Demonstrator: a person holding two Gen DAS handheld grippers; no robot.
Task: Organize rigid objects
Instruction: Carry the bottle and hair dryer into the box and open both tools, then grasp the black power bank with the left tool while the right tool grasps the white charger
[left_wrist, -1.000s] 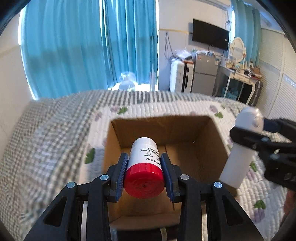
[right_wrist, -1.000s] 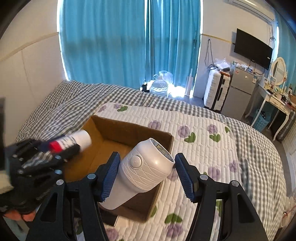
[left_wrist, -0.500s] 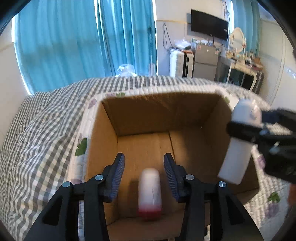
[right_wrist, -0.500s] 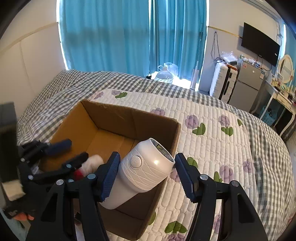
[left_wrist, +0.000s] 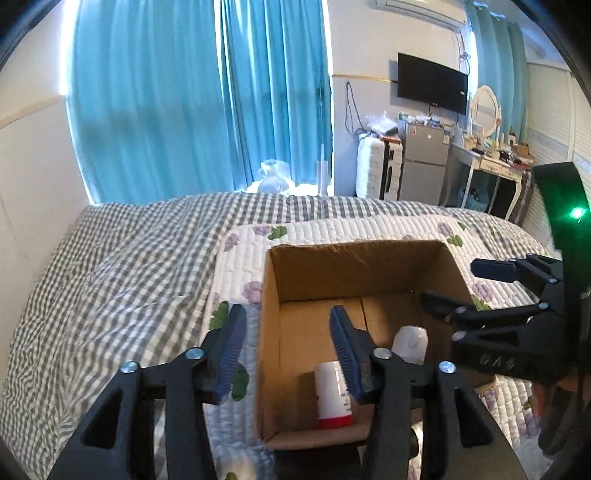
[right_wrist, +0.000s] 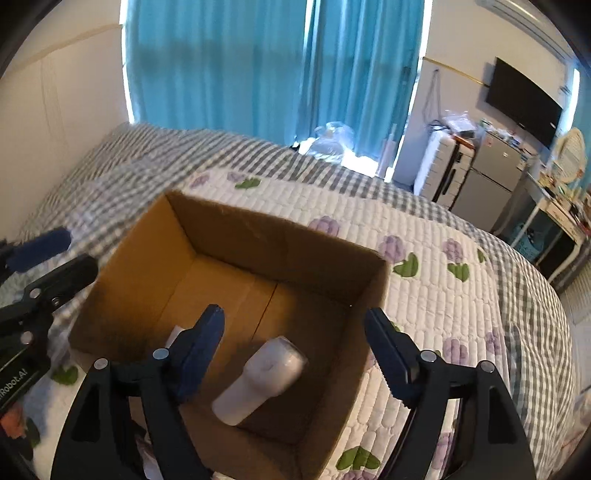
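An open cardboard box (left_wrist: 269, 295) (right_wrist: 147, 251) sits on the bed. Inside lie a white bottle with a red cap (left_wrist: 332, 395), whose white edge shows behind my right finger (right_wrist: 176, 334), and a white textured flask (right_wrist: 260, 376) (left_wrist: 410, 341). My left gripper (left_wrist: 288, 347) is open and empty above the box's left wall. My right gripper (right_wrist: 295, 354) is open and empty above the flask; it also shows in the left wrist view (left_wrist: 469, 286). The left gripper shows at the left edge of the right wrist view (right_wrist: 48, 258).
The bed has a white quilt with purple flowers (right_wrist: 424, 280) over a grey checked cover (left_wrist: 129, 277). Blue curtains (left_wrist: 199, 103) hang behind. A suitcase (left_wrist: 376, 170), fridge (left_wrist: 424, 162) and desk (left_wrist: 491, 173) stand at the far right.
Both grippers opened. The red-capped bottle dropped into the box from my left gripper, then the white flask from my right. My left gripper drew back to the left.
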